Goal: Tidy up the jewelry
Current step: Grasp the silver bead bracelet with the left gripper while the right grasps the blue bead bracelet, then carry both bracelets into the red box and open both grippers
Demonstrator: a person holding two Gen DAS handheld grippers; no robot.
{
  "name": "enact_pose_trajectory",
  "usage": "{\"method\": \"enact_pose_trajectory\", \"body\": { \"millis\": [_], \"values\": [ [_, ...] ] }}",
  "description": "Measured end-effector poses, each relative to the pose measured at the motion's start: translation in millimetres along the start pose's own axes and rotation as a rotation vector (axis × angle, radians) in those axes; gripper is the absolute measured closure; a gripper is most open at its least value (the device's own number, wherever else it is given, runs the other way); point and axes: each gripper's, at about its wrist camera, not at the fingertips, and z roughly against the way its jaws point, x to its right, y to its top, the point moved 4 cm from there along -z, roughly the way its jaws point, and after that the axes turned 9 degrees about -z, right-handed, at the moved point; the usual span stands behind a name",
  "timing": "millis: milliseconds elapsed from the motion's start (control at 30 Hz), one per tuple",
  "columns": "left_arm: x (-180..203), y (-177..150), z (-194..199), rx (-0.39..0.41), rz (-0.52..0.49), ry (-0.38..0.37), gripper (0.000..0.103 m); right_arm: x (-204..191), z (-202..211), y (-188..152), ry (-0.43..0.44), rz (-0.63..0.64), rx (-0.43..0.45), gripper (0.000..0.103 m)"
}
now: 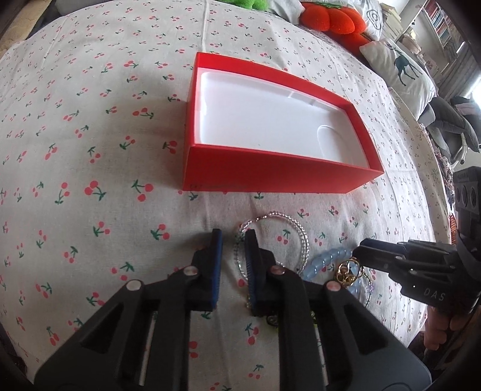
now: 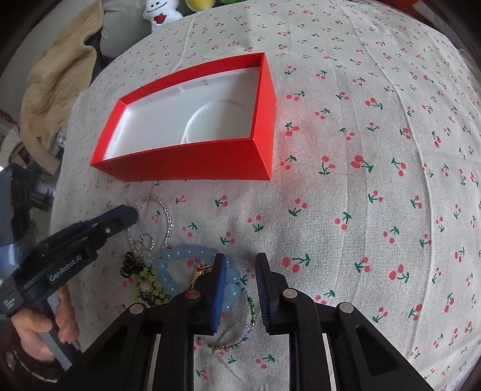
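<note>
White lettering "GenRobot.AI" runs along the left gripper [image 2: 130, 215] body; "DAS" marks the right gripper [image 1: 359, 254] housing. A smaller label below appears illegible.

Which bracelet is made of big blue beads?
The chunky light-blue bracelet, beside the right gripper. The clear beaded bracelet near the red box has tiny see-through beads instead.

A cherry-printed cloth [image 1: 90, 135] covers the surface. Beyond it lie an orange plush cushion [image 1: 330, 18], a white deer-print pillow [image 1: 402, 72] and a beige blanket [image 2: 54, 78].
</note>
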Motion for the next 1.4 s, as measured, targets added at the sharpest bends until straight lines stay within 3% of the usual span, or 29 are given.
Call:
{"method": "enact_pose_trajectory", "body": {
  "millis": [200,233,367,1067,1400],
  "values": [
    [7.2,2.6,-9.3,-0.011,-0.024,0.018,0.097,-10.2,-11.4,-4.5,-0.025,0.047,-0.038,0.085],
    [7.4,2.7,-8.8,-0.008,-0.025,0.024,0.098,-13.1,-12.9,-5.4,-0.035,0.063,-0.037,0.090],
    [11.2,5.0,-3.9,0.009,-0.028,0.030,0.099,-20.4,-10.3,-4.2,-0.044,0.081,-0.018,0.091],
    [19.1,15.1,52.5,0.139,-0.018,0.037,0.099,-42.3,64.4,-7.9,0.033,0.107,0.171,0.091],
    [17.7,30.8,76.8,0.212,0.006,0.015,0.099,-56.5,95.1,7.1,0.052,0.092,0.266,0.091]
  ]
}}
